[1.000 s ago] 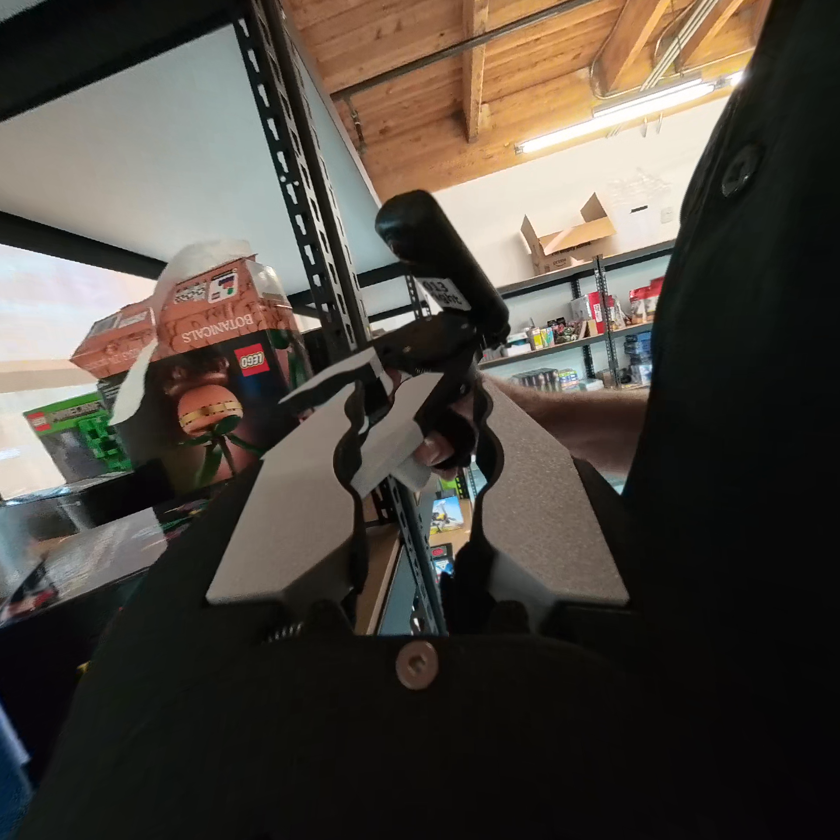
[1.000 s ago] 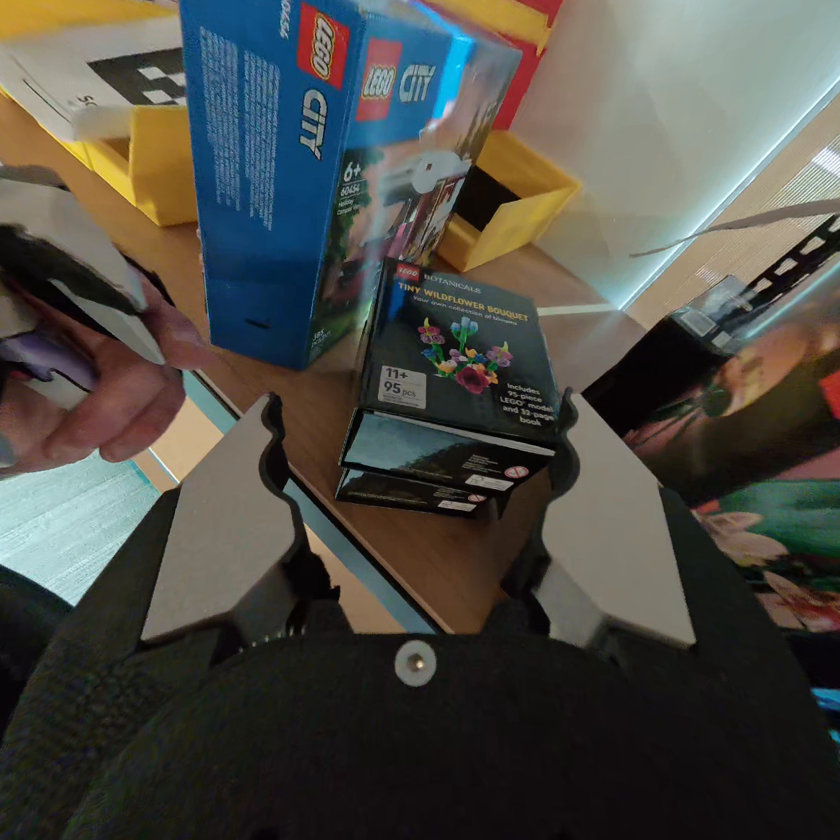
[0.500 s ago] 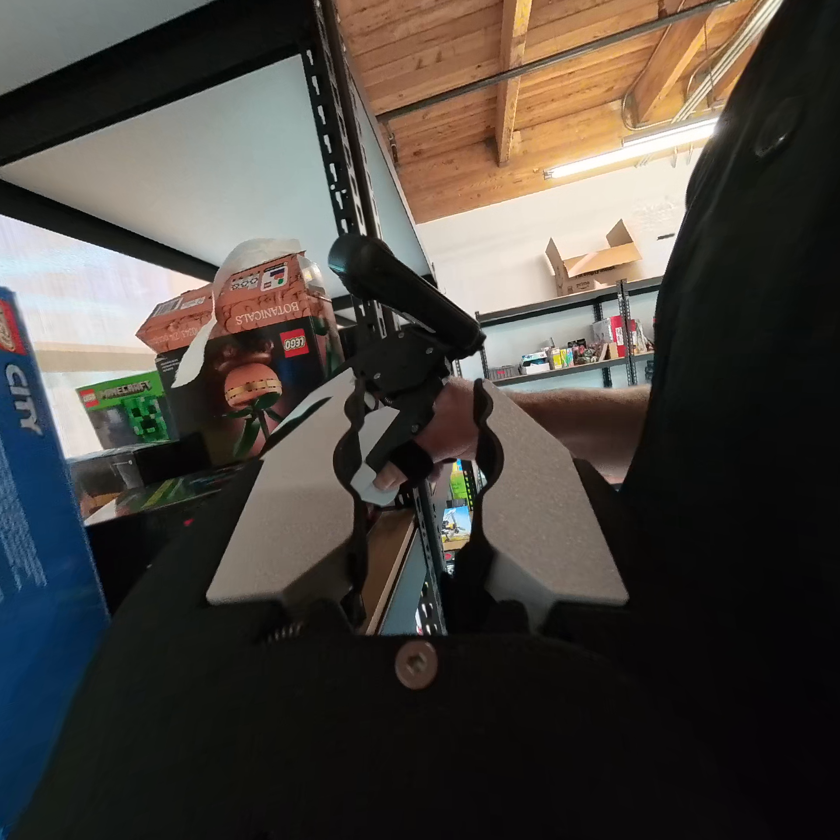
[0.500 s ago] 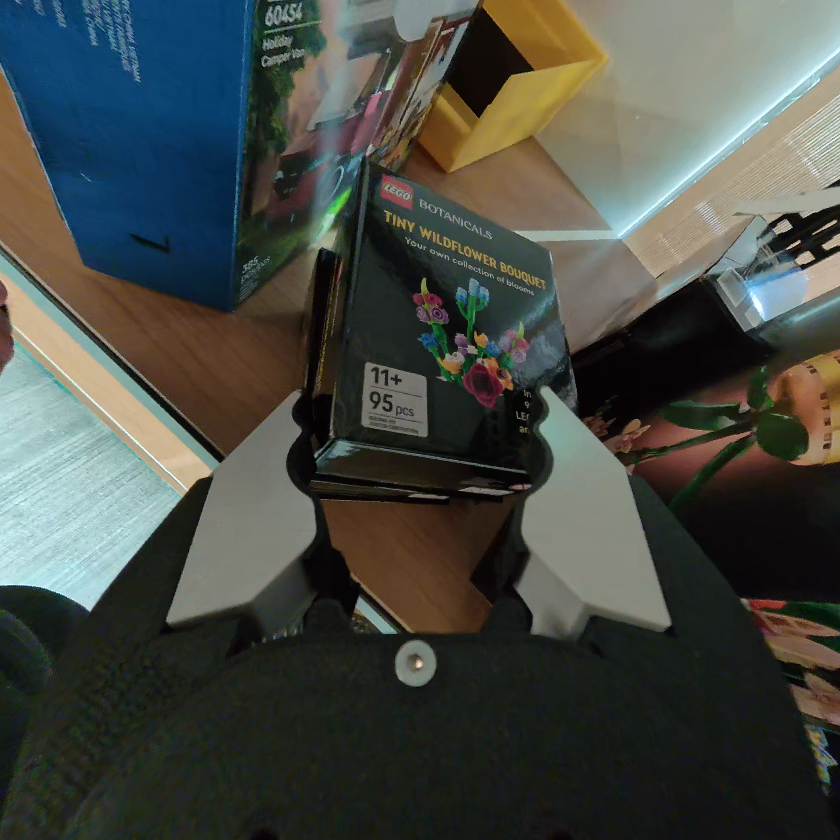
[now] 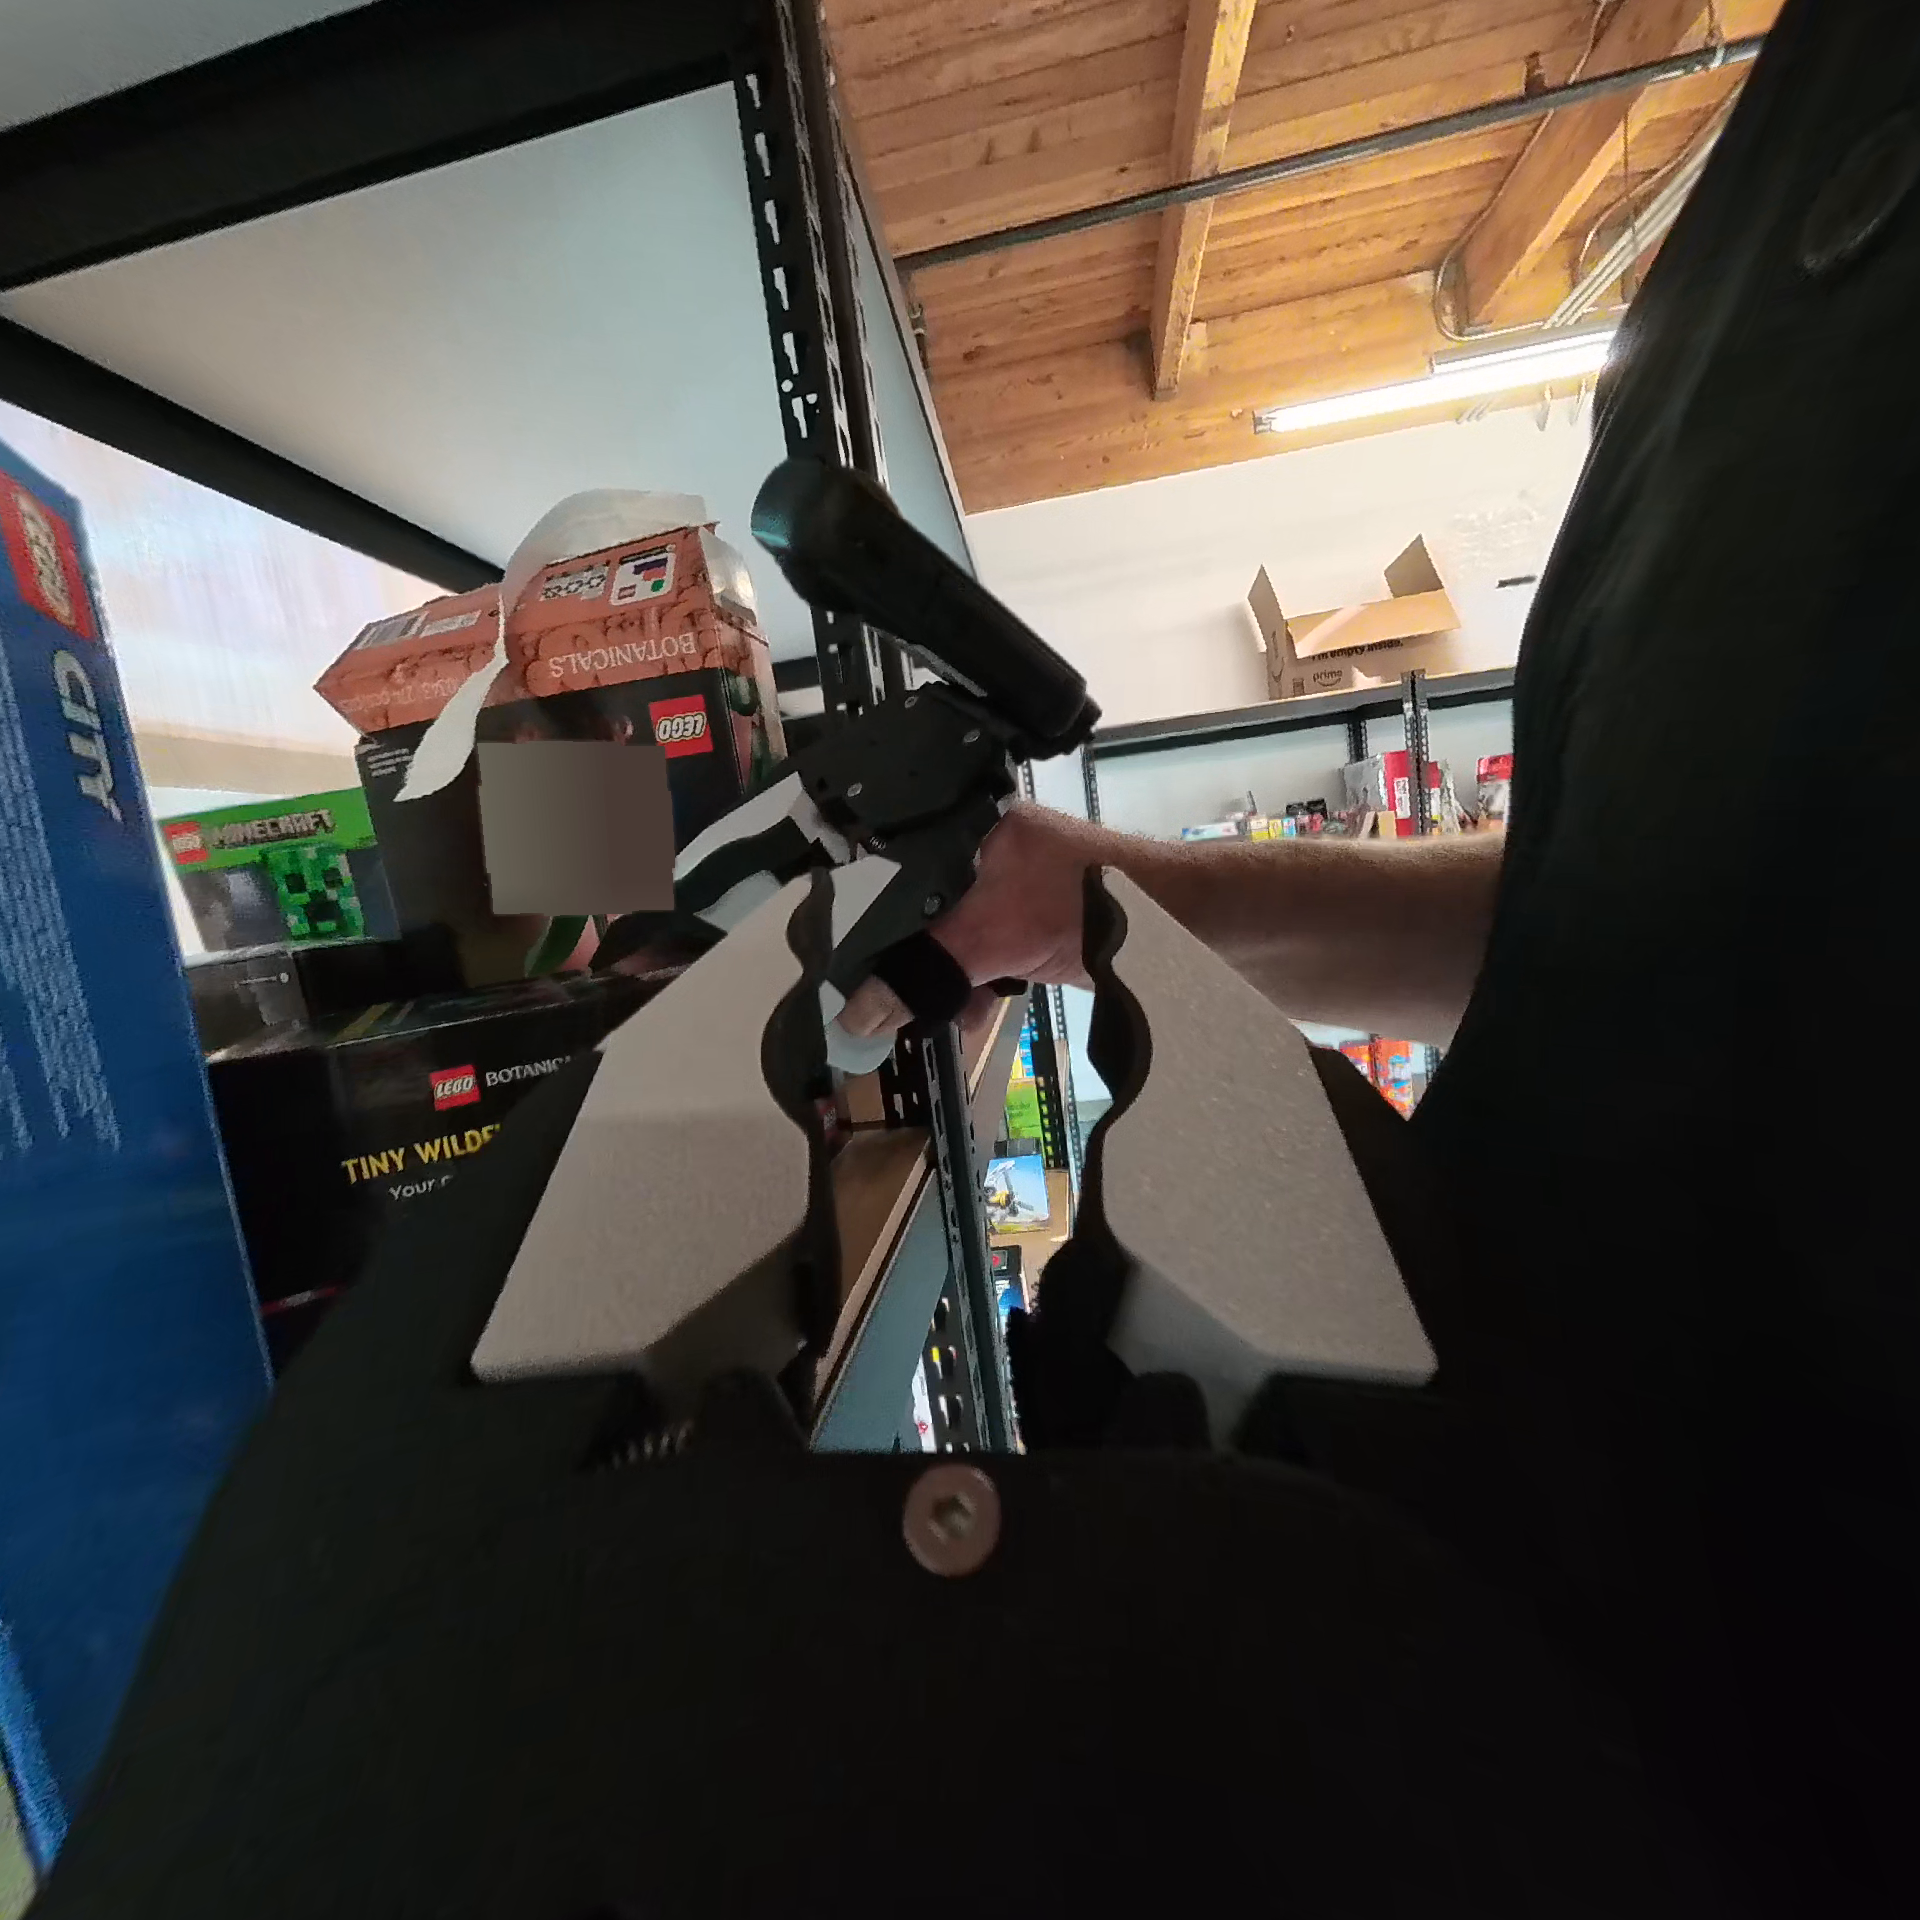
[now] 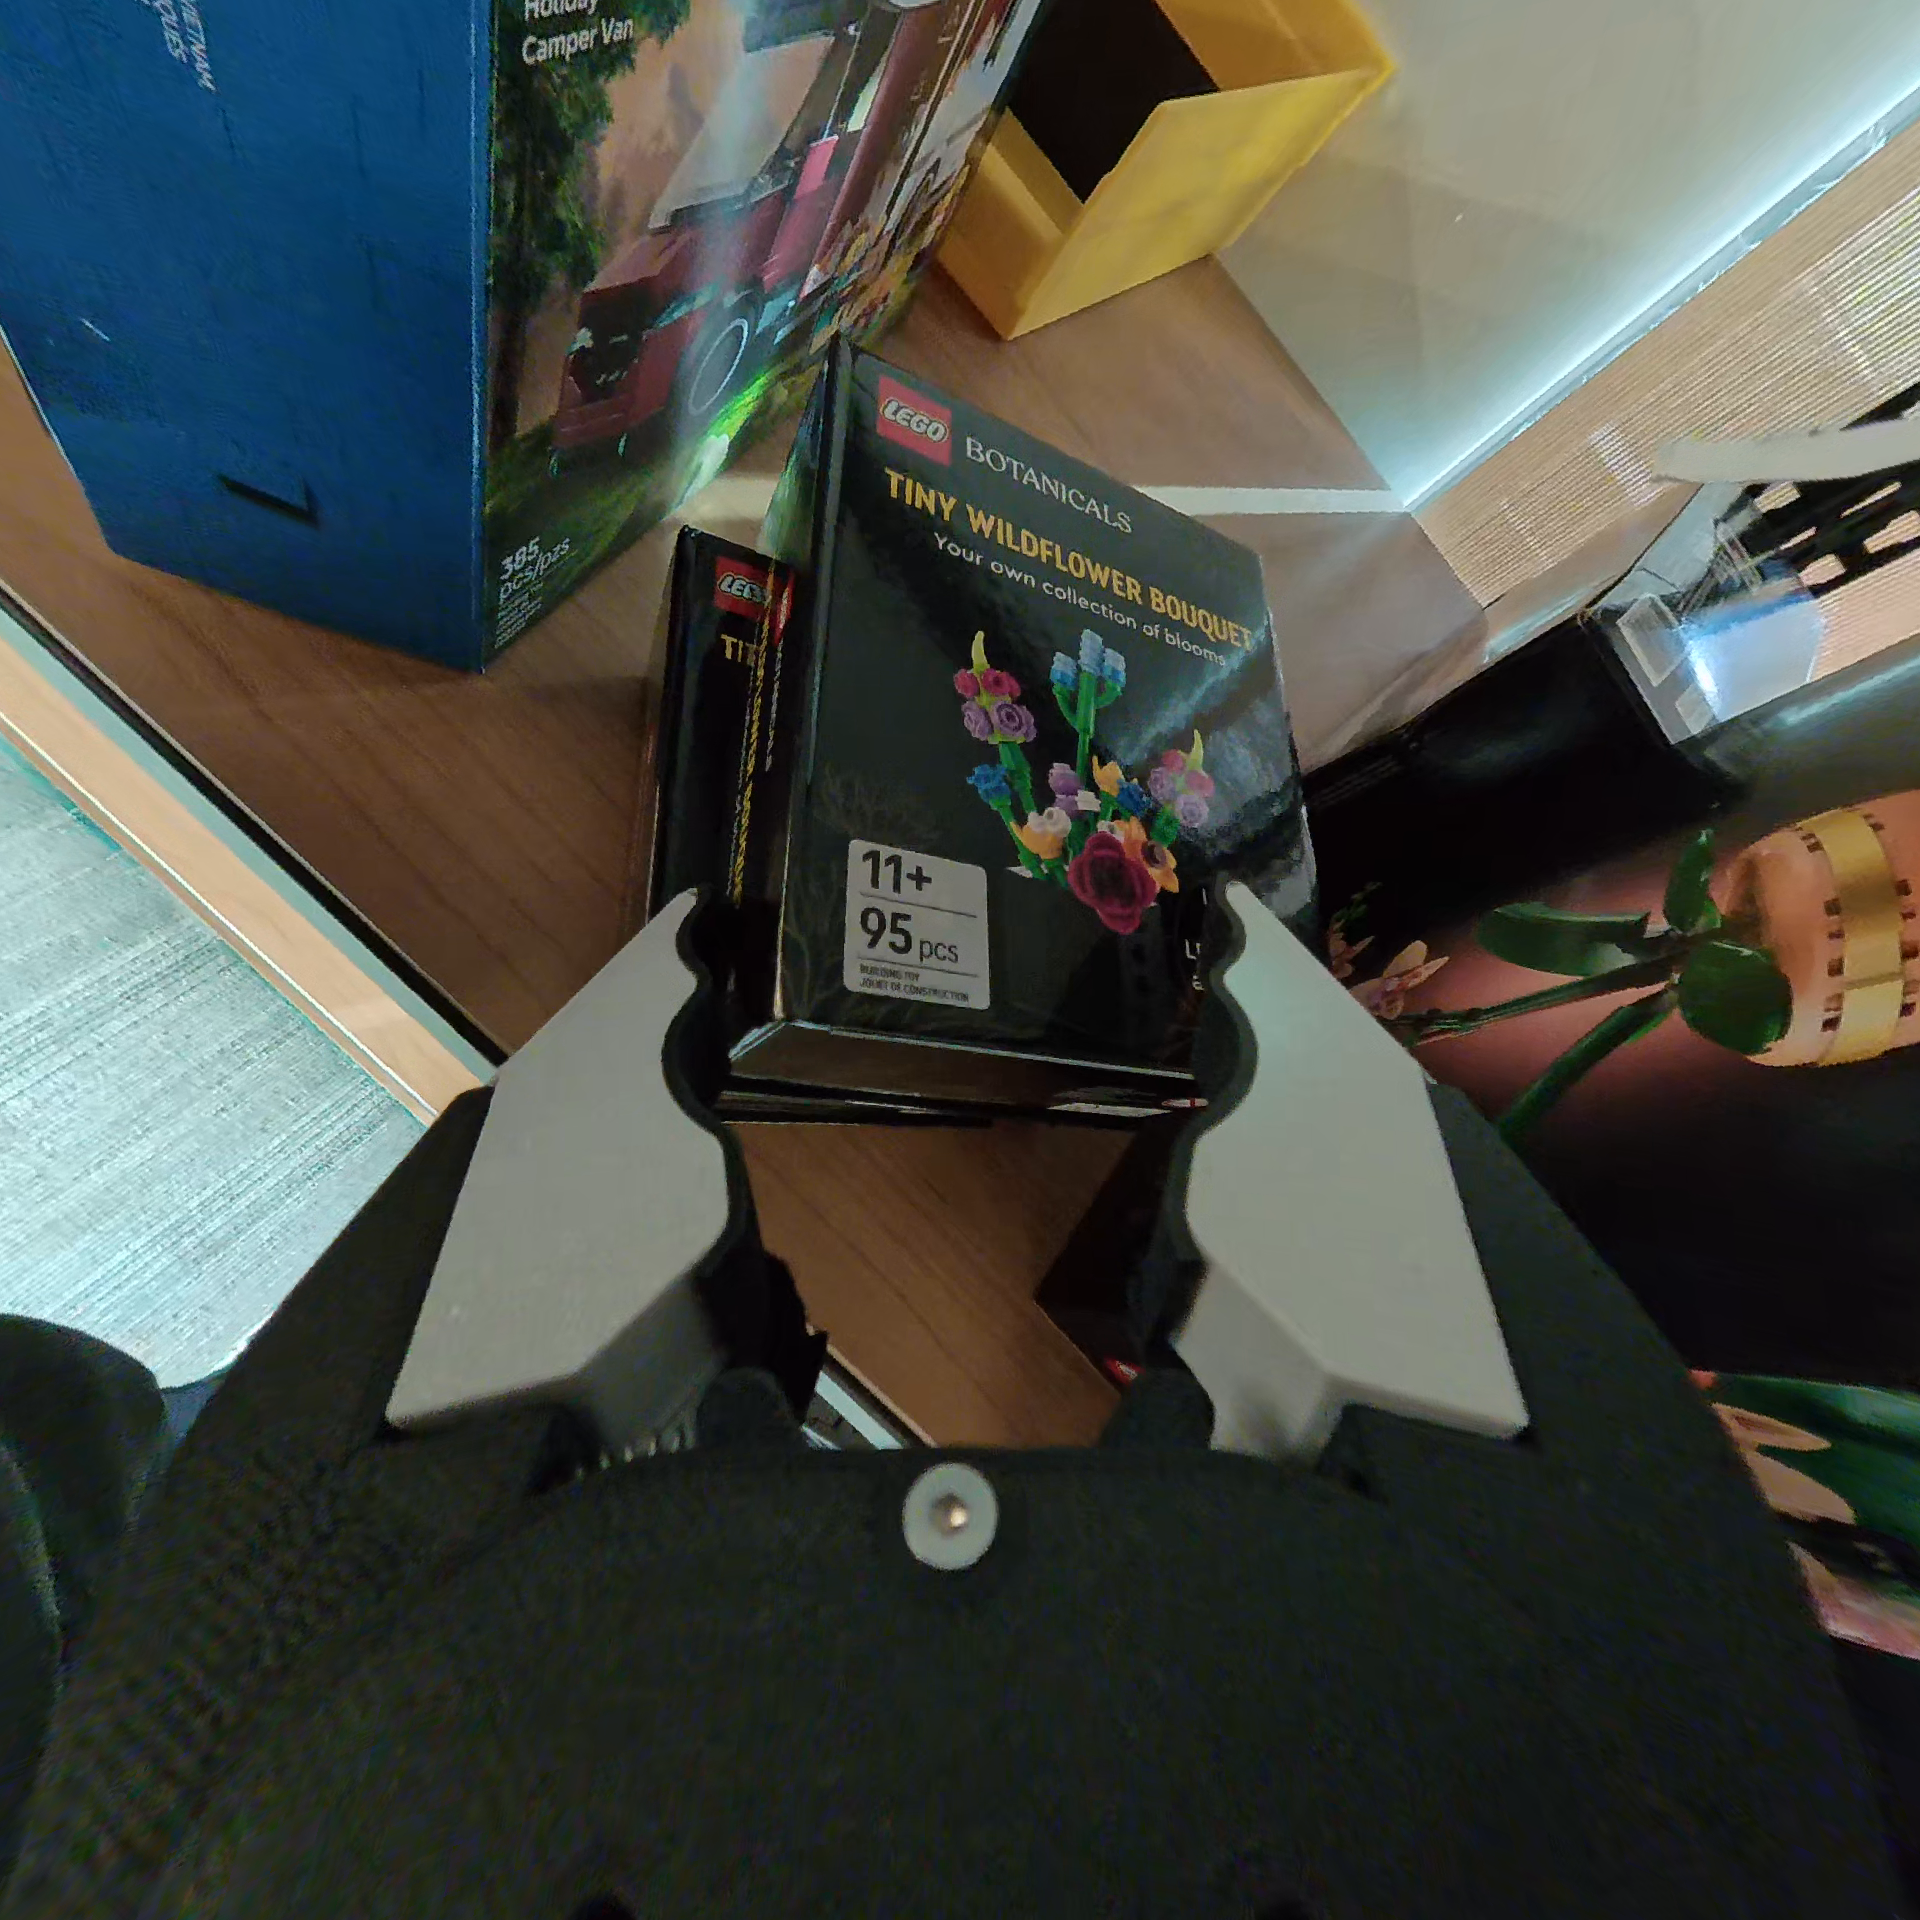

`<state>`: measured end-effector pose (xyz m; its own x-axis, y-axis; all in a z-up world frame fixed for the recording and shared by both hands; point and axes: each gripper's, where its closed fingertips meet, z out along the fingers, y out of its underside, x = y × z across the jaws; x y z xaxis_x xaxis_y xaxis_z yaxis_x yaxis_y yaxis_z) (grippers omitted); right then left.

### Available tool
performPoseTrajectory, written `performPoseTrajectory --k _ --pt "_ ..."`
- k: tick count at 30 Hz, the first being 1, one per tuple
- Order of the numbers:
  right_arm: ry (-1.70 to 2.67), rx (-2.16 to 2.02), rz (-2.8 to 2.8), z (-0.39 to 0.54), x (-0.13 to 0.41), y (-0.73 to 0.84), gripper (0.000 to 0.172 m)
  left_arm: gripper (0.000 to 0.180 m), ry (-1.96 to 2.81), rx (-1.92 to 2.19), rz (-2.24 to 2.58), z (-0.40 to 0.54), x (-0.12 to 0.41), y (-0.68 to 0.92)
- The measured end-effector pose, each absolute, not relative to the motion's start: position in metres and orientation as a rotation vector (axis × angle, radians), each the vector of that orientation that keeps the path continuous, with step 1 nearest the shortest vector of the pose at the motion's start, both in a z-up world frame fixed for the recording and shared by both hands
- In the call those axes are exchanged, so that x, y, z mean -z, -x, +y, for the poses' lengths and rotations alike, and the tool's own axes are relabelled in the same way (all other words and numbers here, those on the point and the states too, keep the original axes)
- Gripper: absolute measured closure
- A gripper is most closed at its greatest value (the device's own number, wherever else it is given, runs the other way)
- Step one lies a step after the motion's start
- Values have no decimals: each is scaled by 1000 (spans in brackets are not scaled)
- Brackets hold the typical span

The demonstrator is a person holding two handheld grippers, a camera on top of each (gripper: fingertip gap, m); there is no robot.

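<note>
The small box [image 6: 1018, 727] is black, printed with a bouquet in pink, purple, blue, orange and deep red on green stems, gold lettering above and a white patch at its 7 o'clock corner. At 10 o'clock stands a big box [image 6: 260, 312] with a deep blue side and a red van on its front. At 12 o'clock sits a yellow bin [image 6: 1174, 187]. The shelf [image 6: 436, 821] is warm brown wood grain.
</note>
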<state>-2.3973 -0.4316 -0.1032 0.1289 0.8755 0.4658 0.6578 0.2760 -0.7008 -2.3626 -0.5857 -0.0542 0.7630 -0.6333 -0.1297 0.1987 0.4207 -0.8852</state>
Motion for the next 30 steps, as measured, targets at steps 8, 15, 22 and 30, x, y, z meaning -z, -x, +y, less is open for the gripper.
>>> performPoseTrajectory --k 8,15,22,30 --pt "1452 -356 -1567 -440 95 2392 73 134 1040 541 475 -581 61 2363" --pt "1348 -389 -1523 -455 68 2377 76 134 1062 538 498 -578 61 2351" --pt "1322 -422 -1512 -468 63 2362 80 135 1069 576 503 -575 65 2339" --pt "1339 -439 -1482 -470 70 2348 82 135 1091 622 528 -569 71 2324"
